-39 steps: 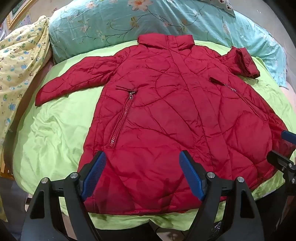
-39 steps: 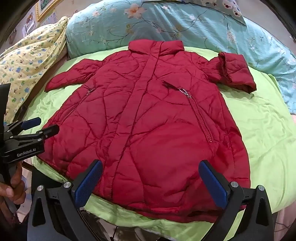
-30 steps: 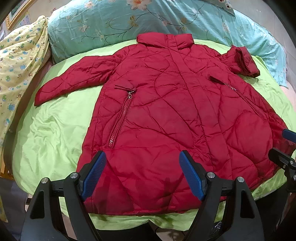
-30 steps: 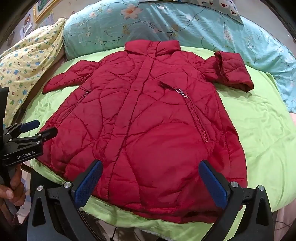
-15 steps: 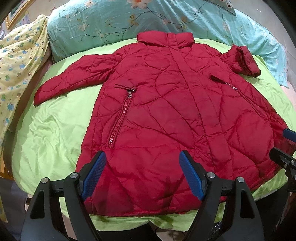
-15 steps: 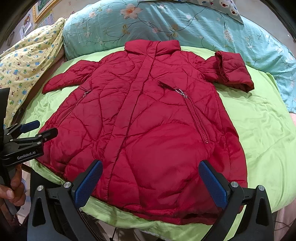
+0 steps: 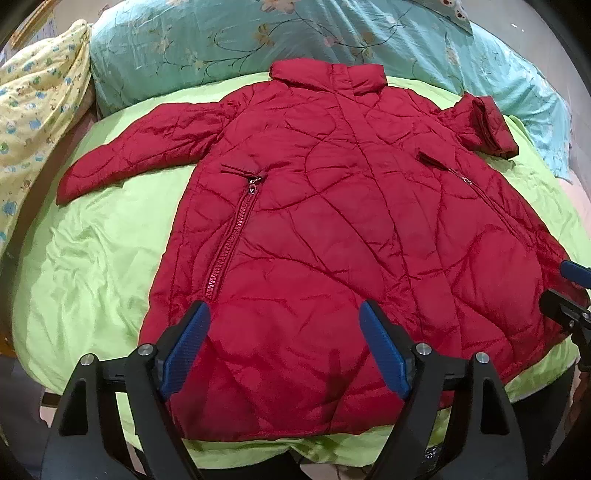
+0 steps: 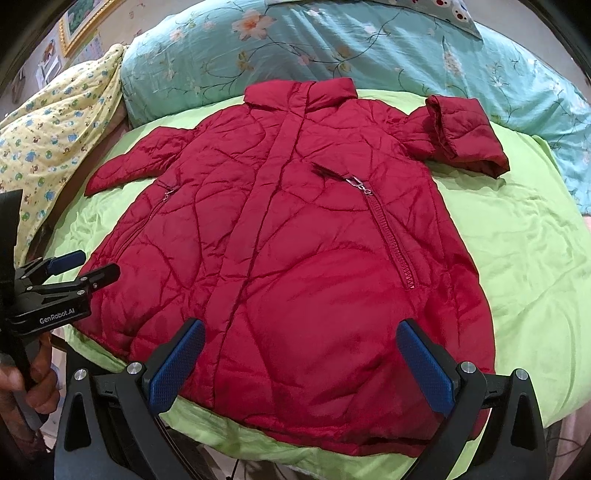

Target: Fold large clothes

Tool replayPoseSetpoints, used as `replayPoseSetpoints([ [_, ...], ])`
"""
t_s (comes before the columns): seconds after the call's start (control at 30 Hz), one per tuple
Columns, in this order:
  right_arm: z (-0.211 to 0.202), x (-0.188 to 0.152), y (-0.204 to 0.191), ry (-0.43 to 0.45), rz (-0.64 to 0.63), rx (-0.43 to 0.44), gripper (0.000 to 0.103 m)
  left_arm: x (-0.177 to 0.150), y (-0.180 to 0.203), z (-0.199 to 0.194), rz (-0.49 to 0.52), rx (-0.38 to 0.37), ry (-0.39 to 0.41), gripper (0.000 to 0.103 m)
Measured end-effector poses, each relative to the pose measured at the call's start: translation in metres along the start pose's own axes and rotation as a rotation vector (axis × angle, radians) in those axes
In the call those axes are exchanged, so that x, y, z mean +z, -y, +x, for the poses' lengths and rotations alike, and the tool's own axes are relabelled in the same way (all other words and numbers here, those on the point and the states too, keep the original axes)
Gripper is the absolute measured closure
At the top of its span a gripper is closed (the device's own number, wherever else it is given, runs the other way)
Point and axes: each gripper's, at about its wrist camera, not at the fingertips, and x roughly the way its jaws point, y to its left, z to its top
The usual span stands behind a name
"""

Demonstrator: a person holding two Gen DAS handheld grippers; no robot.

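Your left claw [image 8: 79,267] says "GenRobot.AI". The red coat [image 8: 295,258] lies collar away from you. Both claws, the right claw [image 8: 301,363] too, are wide open, holding nothing.

bed [image 7: 85,258], lime sheet | on it: red jacket [image 7: 332,229], floral quilt [image 7: 221,44]

One readable marking in view

"GenRobot.AI" stands in small white letters on the black side of the left gripper [image 8: 79,271], seen at the left edge of the right wrist view. The framed picture [image 8: 79,20] and papers on the wall at top left are too small and blurred to read.
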Motion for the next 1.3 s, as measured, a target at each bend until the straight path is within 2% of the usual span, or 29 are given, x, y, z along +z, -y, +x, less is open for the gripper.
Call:
replayPoseSetpoints([
  [0.27,0.001,0.007,0.013,0.012,0.031,0.003,0.0,0.007,-0.004,0.012,0.002,0.015,-0.026,0.02],
  [0.53,0.0,0.017,0.025,0.028,0.051,-0.01,0.0,0.015,-0.004,0.017,0.015,0.038,-0.011,0.02],
  [0.83,0.004,0.028,0.045,0.034,0.085,-0.022,0.0,0.028,-0.015,0.03,-0.017,0.031,-0.027,0.02],
  [1.07,0.008,0.048,0.069,0.055,0.114,-0.035,0.0,0.04,-0.021,0.039,-0.043,0.038,-0.023,0.02],
  [1.3,0.019,0.08,0.096,0.084,0.144,-0.041,0.0,0.055,-0.024,0.052,-0.072,0.014,-0.034,0.02],
])
